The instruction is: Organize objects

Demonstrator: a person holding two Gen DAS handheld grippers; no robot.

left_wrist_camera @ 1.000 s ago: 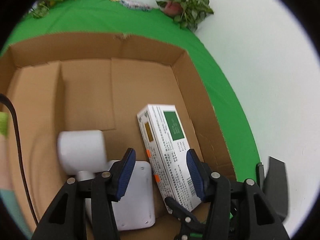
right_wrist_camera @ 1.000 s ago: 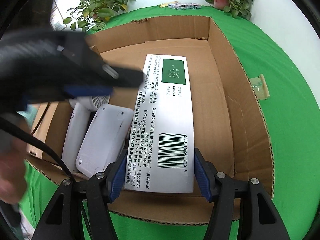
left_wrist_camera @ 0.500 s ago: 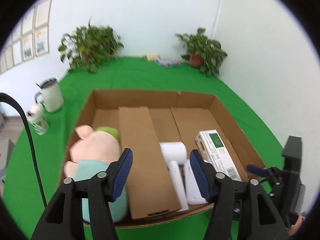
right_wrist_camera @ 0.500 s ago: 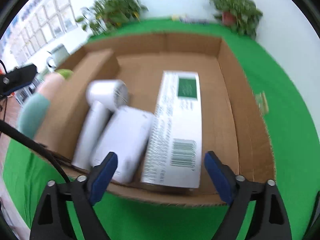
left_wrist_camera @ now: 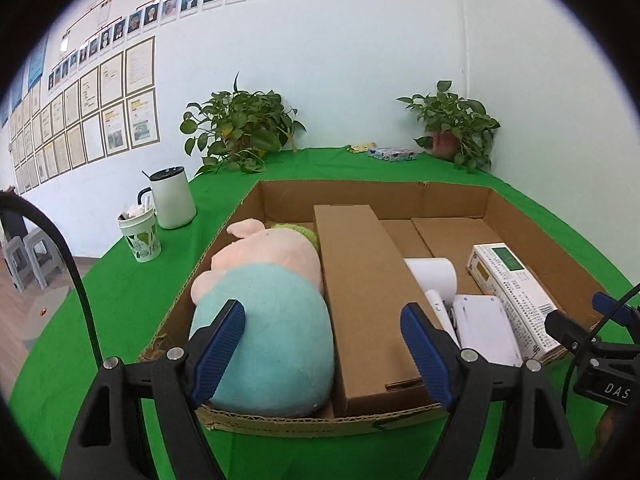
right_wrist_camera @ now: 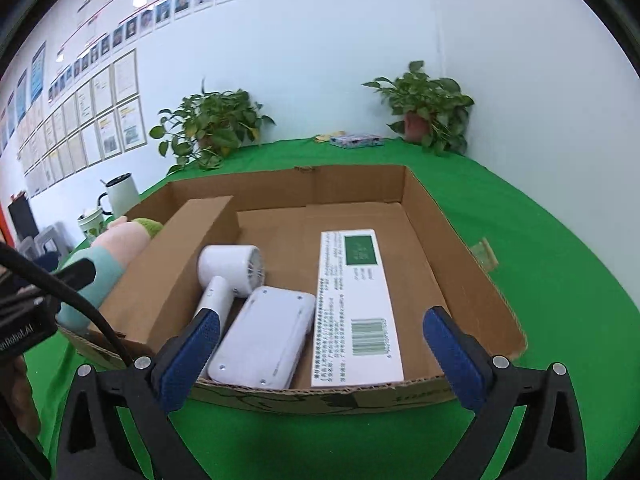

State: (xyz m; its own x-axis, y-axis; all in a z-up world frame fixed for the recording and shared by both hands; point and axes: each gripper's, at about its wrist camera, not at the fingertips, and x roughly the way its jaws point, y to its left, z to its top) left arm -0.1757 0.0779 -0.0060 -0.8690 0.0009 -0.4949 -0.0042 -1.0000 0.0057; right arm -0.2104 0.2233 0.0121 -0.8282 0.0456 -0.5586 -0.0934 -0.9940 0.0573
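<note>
An open cardboard box (left_wrist_camera: pixel 372 196) lies on the green cloth, split by a cardboard divider (left_wrist_camera: pixel 360 280). Left of the divider lies a pink and teal plush pig (left_wrist_camera: pixel 272 320). To its right are a white hair dryer (right_wrist_camera: pixel 232 268), a flat white device (right_wrist_camera: pixel 268 336) and a white medicine box (right_wrist_camera: pixel 356 300), all lying loose. My left gripper (left_wrist_camera: pixel 320 320) hovers before the box's near edge, its jaws opening with nothing between them. Over the near edge on the right side, my right gripper (right_wrist_camera: pixel 322 320) is also opening, and it is empty too.
A white lidded mug (left_wrist_camera: pixel 172 200) and a patterned paper cup (left_wrist_camera: pixel 140 236) stand left of the box. Two potted plants (left_wrist_camera: pixel 240 132) (left_wrist_camera: pixel 456 128) and a tissue pack (left_wrist_camera: pixel 392 155) sit at the back by the wall. A cardboard scrap (right_wrist_camera: pixel 486 254) lies right of the box.
The right gripper let go of the medicine box, which now lies flat in the cardboard box. Both grippers drew back from inside the box, tilted up, and spread their jaws wider.
</note>
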